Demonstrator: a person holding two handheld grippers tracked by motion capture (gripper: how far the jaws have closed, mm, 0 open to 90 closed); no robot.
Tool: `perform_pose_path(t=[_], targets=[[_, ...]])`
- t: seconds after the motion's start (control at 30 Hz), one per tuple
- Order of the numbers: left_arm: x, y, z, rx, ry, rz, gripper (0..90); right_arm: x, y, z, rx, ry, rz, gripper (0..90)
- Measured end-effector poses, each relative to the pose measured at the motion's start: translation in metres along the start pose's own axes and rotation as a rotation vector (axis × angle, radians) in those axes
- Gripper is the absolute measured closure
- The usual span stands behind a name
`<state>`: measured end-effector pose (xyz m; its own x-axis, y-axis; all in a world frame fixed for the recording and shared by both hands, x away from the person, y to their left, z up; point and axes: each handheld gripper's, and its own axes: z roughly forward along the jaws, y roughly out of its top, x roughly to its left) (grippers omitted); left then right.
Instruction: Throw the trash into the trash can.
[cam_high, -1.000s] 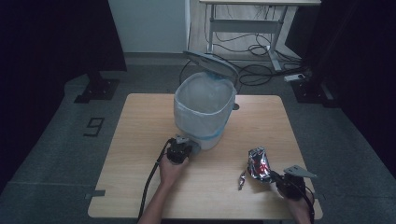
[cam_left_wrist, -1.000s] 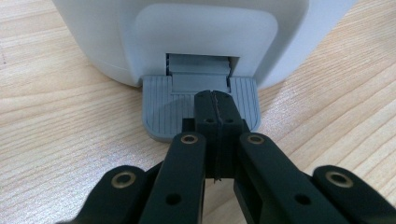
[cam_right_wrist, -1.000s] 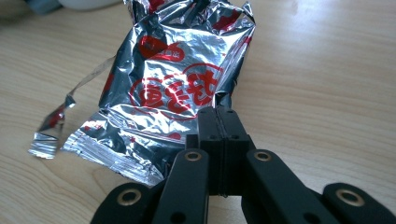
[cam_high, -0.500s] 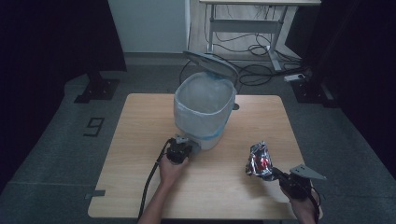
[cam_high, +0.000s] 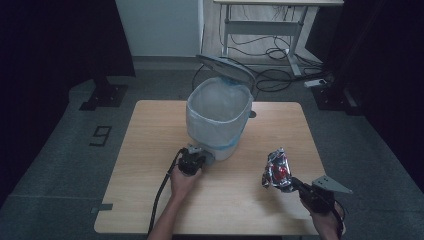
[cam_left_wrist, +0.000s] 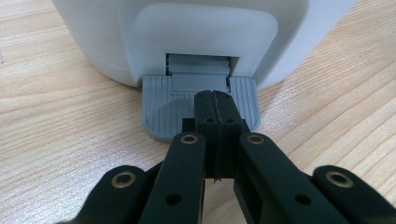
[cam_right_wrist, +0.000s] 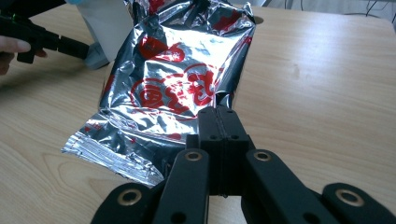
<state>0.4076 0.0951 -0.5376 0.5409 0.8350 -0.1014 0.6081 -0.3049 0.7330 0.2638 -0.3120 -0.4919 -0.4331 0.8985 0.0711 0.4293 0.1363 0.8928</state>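
Near the front edge of the desk (cam_high: 150, 150) both tongs are busy. The left gripper (cam_left_wrist: 216, 95) has its jaws pressed together with nothing between them, tips down on the grey pedal (cam_left_wrist: 159, 109) at the foot of the white bin (cam_high: 218, 117). So the lid (cam_high: 225, 69) is tipped up and back, and the bin mouth with its bag liner is wide open. That part looks done.

Over by the front right corner, the right gripper (cam_right_wrist: 219, 114) is pinching the lower edge of a silver and red snack bag (cam_right_wrist: 173, 79), which looks lifted off the wood and hangs well apart from the bin. What's left, as I read it: carry the bag over the rim, drop it in, then ease off the pedal.

Nothing on the desk sits between bag and bin, so the path looks free. Only catch is the crinkly foil might snag on the rim. Behind the desk there's another table frame (cam_high: 280, 30) and loose cables (cam_high: 272, 75) on the floor.
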Motion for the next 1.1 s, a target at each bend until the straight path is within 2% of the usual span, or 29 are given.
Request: perform_pose_path(t=[0.4,0.73,1.1], targets=[[0.003,0.000,0.000,0.000,-0.017,-0.005,90.0,0.004,0.013,-0.001,-0.023,0.004,-0.025,89.4],[0.003,0.001,0.000,0.005,-0.021,-0.008,90.0,0.011,0.046,-0.003,-0.071,0.032,-0.062,89.4],[0.003,0.003,0.000,0.024,-0.021,0.000,90.0,0.023,0.073,0.001,-0.077,0.071,-0.082,89.5]])
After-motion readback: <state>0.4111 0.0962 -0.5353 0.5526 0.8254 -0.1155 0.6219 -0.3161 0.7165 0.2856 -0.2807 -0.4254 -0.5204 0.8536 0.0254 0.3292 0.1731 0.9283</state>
